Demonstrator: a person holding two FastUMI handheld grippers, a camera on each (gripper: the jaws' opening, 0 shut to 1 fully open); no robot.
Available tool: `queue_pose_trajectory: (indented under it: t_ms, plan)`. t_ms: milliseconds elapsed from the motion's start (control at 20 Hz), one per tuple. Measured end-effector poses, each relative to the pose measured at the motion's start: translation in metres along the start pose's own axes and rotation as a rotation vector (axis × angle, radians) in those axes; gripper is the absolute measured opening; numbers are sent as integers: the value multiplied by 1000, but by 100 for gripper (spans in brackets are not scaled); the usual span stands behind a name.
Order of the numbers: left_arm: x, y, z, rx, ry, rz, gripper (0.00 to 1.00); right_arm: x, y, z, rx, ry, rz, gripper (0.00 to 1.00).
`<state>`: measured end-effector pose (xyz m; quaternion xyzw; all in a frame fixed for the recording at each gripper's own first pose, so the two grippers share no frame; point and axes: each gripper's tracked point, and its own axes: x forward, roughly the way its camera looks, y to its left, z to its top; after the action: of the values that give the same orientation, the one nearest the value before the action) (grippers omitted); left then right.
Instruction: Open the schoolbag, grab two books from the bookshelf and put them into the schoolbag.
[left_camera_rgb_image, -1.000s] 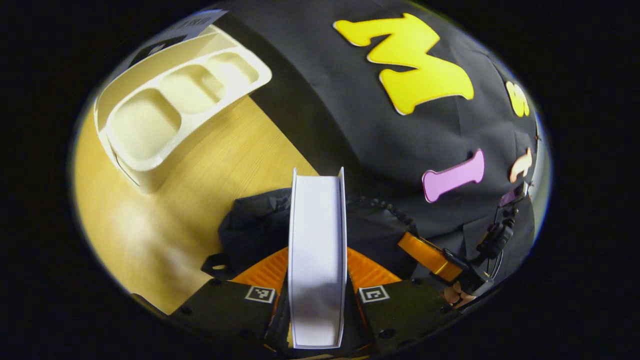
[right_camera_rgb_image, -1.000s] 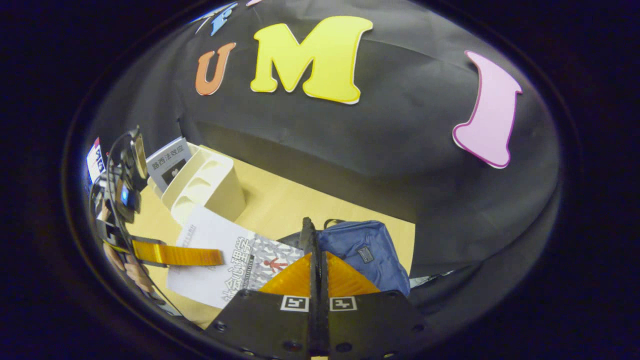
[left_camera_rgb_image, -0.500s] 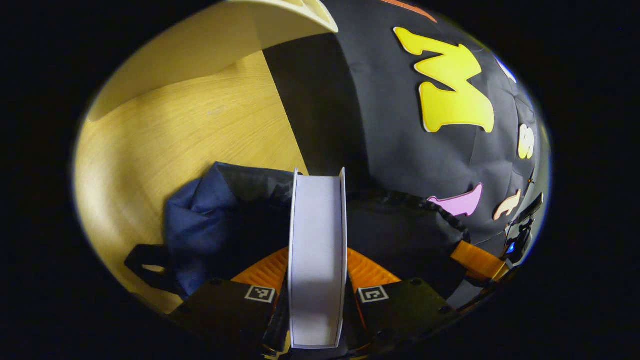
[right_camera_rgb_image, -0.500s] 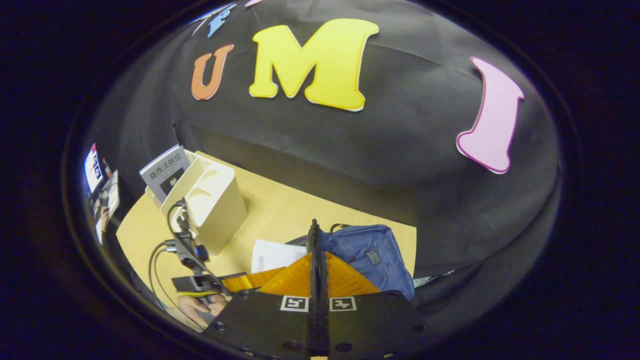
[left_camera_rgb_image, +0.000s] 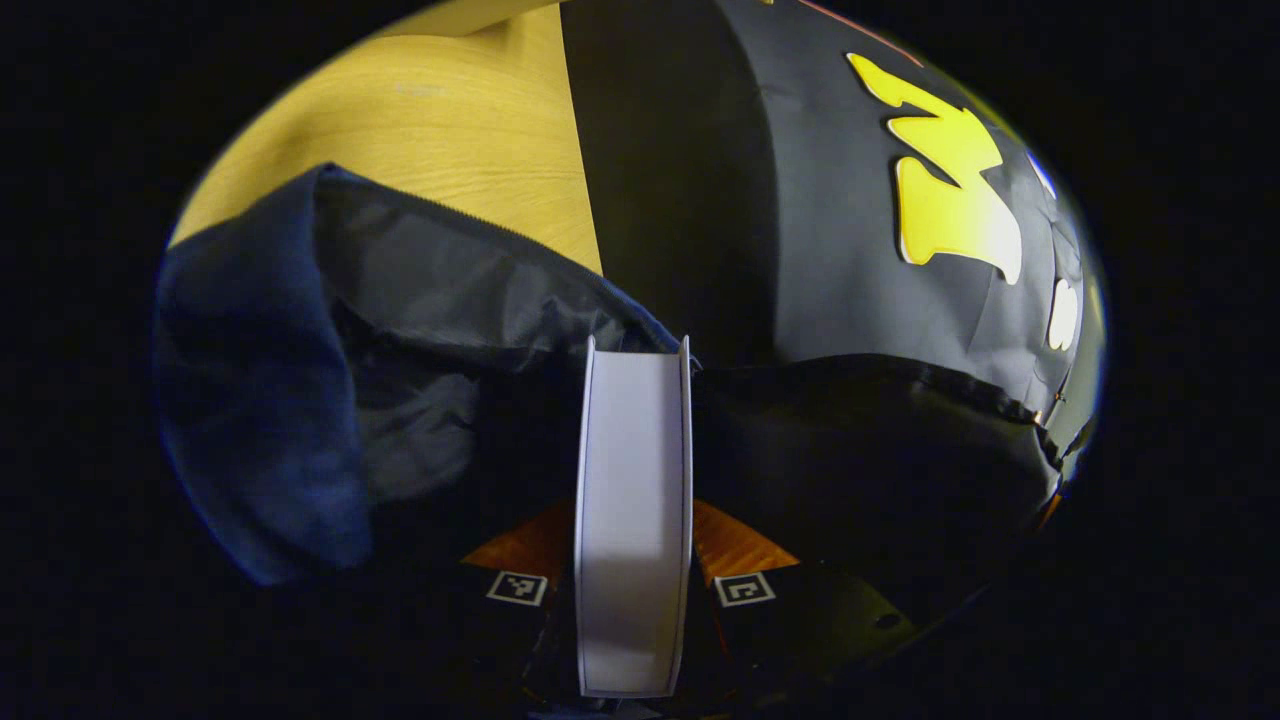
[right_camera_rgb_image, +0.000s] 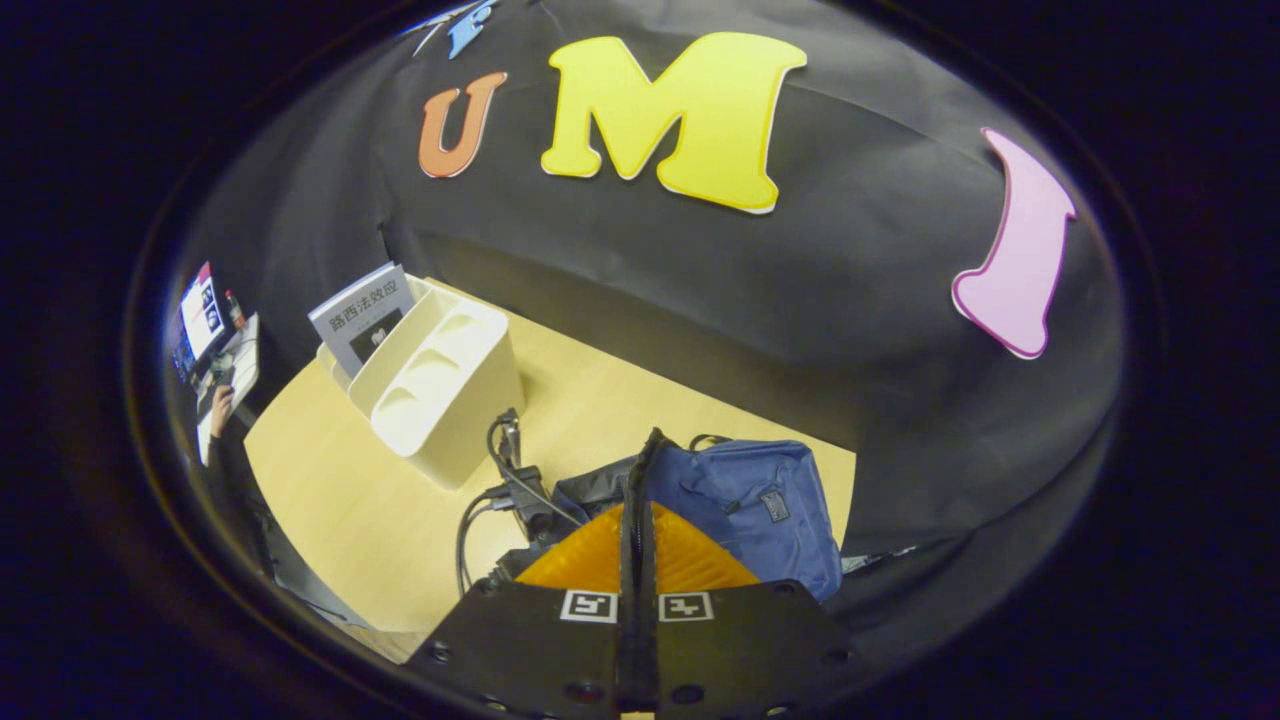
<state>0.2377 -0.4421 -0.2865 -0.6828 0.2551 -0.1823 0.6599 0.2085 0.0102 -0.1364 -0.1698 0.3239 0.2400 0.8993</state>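
In the left gripper view my left gripper (left_camera_rgb_image: 633, 530) is shut on a white book (left_camera_rgb_image: 634, 450), held edge-on and pointing into the open mouth of the blue schoolbag (left_camera_rgb_image: 250, 420). The bag's dark lining (left_camera_rgb_image: 430, 290) spreads around the book. In the right gripper view my right gripper (right_camera_rgb_image: 638, 530) is shut on the raised black rim of the schoolbag (right_camera_rgb_image: 750, 500), holding the opening up. The left gripper (right_camera_rgb_image: 515, 480), with its cables, dips into the bag just left of that rim. The book itself is hidden there.
A cream bookshelf (right_camera_rgb_image: 440, 390) with several compartments stands on the wooden table (right_camera_rgb_image: 340, 500) at the back left, with one book (right_camera_rgb_image: 362, 320) upright behind it. The black cloth wall rises close behind the bag. A person's hand (right_camera_rgb_image: 220, 400) rests at the far left.
My left gripper has carried the white book down and forward into the bag's mouth; the bookshelf has slid out of its view. My right gripper still holds the bag's rim.
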Motion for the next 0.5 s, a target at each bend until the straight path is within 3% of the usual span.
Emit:
queue_pose_trajectory:
  t_ms: [50,250,350,400,450,500]
  plan:
    - [6,5,-2,-7,6,12,47,1,-2,0,-4,1,-5,0]
    - [-6,10,-2,-1,41,63,52,8,-11,3,-11,-5,-51,0]
    - [-14,16,1,45,59,121,59,11,-10,2,-46,-5,-68,0]
    - [-21,18,3,72,69,150,83,11,-10,3,-57,-8,-69,0]
    - [-30,19,4,79,83,173,77,12,-7,2,-63,-9,-65,0]
    - [-38,19,6,76,95,198,87,12,-7,1,-56,-8,-71,0]
